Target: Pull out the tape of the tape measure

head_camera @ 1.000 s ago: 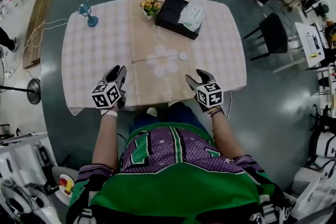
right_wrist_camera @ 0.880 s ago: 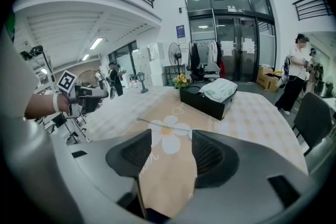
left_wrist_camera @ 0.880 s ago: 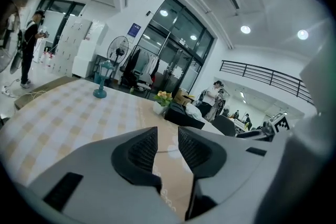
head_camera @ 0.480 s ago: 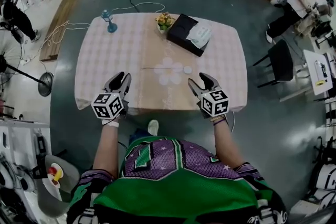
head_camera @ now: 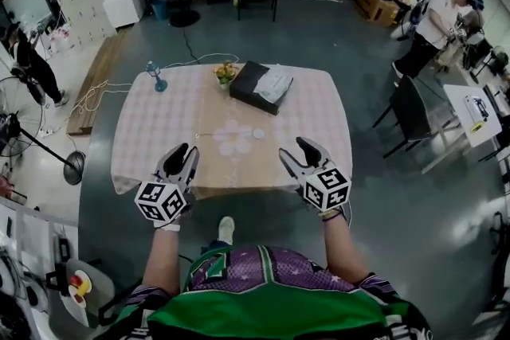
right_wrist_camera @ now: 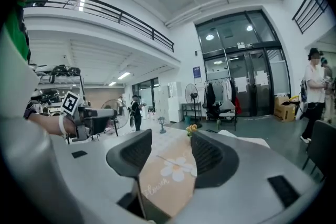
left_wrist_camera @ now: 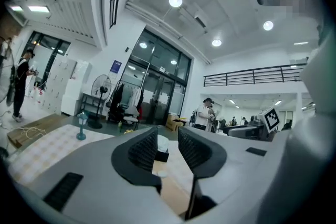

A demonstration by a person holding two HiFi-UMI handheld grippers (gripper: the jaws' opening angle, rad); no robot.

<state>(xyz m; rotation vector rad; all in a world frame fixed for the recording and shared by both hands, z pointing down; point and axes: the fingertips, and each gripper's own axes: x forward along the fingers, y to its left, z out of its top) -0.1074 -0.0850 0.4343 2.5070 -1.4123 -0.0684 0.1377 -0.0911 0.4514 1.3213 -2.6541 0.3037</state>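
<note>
Currently both hands empty: my left gripper (head_camera: pixel 186 150) has its jaws narrowly apart, my right gripper (head_camera: pixel 293 148) wider. Tape measure (head_camera: pixel 258 134) (small white disc) lies mid-table (head_camera: pixel 151 131), 12 o'clock, well apart from both.

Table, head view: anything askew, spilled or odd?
Nothing spilled or damaged. The black box sits skewed to the table edges, a white packet on top. The small white disc, probably the tape measure, lies flat by the flower print. Left gripper and right gripper are open, empty.
</note>
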